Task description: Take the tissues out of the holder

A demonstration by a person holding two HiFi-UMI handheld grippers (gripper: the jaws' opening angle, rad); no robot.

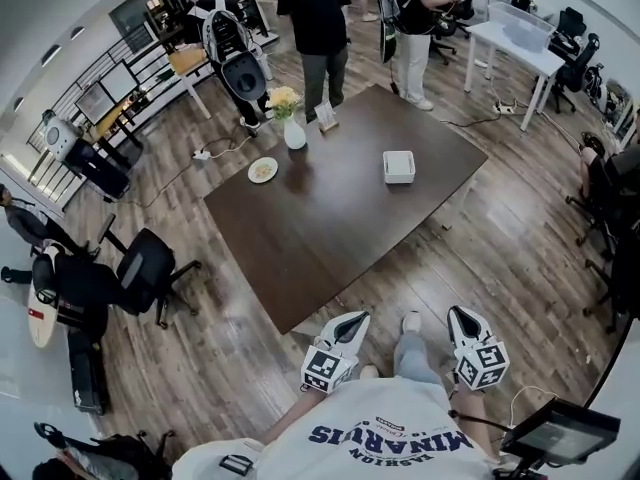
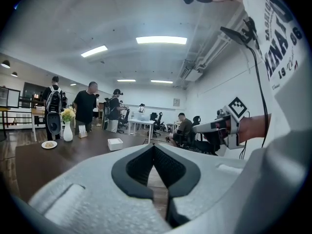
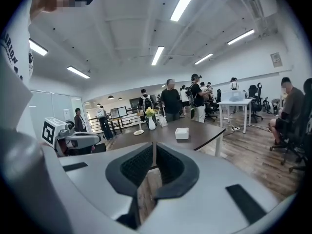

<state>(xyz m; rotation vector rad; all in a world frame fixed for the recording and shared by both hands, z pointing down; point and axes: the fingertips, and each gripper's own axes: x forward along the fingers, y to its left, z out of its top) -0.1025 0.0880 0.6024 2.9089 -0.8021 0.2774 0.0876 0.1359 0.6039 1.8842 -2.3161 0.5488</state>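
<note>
Wood flooring surrounds a dark table [image 1: 330, 228] in a busy office, with a black office chair [image 1: 145, 268] off to its left. On the table, from the left, sit a small plate [image 1: 263, 170], a white vase [image 1: 294, 133] of yellow flowers and a little card [image 1: 326, 118]. The white tissue holder [image 1: 399, 166] is alone towards the right. The left claw [image 1: 350, 320] and right claw [image 1: 462, 313] are both held close to the body, each pressed together on nothing, well short of the table.

The task looks unstarted. Next the person would need to step in, spread one claw and reach the holder's top. I judge the reach across the table long. Two people [image 1: 318, 18] stand at the far side.
</note>
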